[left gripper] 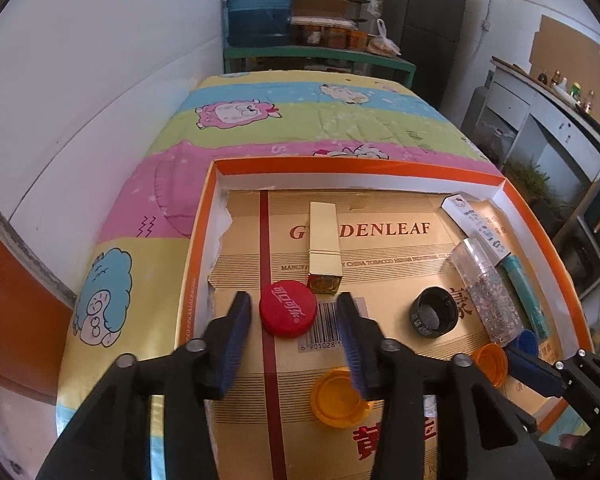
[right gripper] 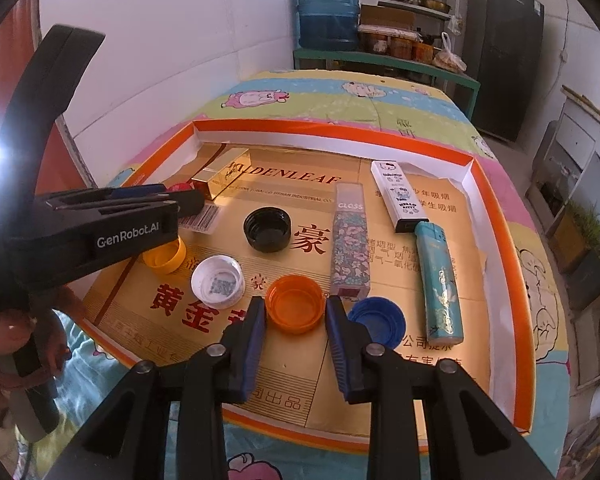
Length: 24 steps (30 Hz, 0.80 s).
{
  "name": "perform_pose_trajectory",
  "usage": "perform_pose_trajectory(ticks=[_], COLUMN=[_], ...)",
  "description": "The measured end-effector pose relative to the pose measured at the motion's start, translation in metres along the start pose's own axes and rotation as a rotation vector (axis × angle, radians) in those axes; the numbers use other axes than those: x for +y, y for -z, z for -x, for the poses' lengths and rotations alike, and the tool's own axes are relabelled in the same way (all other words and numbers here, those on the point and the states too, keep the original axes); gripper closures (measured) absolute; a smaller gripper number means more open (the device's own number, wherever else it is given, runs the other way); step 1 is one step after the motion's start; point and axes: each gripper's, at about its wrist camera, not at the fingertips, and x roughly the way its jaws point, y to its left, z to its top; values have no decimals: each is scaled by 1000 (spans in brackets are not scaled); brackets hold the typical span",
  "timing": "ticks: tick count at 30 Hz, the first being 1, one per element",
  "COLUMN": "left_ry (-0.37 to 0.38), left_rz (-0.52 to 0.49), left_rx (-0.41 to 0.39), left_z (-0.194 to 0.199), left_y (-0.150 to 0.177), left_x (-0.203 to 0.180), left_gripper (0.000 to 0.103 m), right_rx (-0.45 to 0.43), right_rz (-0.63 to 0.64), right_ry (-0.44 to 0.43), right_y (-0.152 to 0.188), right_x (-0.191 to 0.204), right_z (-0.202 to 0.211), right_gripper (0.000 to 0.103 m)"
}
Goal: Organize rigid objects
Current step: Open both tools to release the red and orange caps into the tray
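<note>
Looks like the grab stage of sorting the small stuff inside the shallow orange-rimmed cardboard tray (right gripper: 500, 216) lined with gold printed card. Left gripper (left gripper: 294, 312) spread open, fingers straddling the round red plastic bottle cap (left gripper: 287, 314), cap sitting between the pads but not pinched yet, with the shiny gold rectangular lipstick case (left gripper: 323, 248) just beside it at 1 o'clock. Right gripper (right gripper: 295, 312) also released, jaws either side of the upturned orange plastic cap (right gripper: 296, 309); upturned blue plastic cap (right gripper: 377, 320) just past the right finger at 3 o'clock, white cap with a QR code inside (right gripper: 217, 281) at 10 o'clock. Further off: black screw cap (right gripper: 267, 229) at 12, floral clear "GLOSS" tube (right gripper: 350, 248) at 1, teal lighter (right gripper: 438, 288) at 2. Probably next: squeeze shut on both caps squarely, lift straight up. Shallow rims, so could easily skid or pop out sideways, and the blue cap risks a nudge.
</note>
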Motion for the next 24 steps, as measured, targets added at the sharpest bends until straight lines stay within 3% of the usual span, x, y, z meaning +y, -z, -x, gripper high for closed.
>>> perform_pose_trajectory(ticks=[4,8,15,18,24], left_ry=[3,0,4,9,28], left_rz=[2,1,4,4,10], left_rx=[-3,-10,-29,-32,-40], left_z=[1,3,11,13,20], left_y=[0,1,1,1,3], left_x=[0,0,0,0,0], left_gripper=[50,50,49,40,39], right_rx=[-6,-14,-27,-30,-36], right_rz=[6,4,4,3,-11], right_ry=[3,7,12,15,21], right_y=[2,2,1,1,4], right_x=[1,-1,0,1,-2], right_z=[2,4,8,10,16], right_gripper=[71,60,60,60,59])
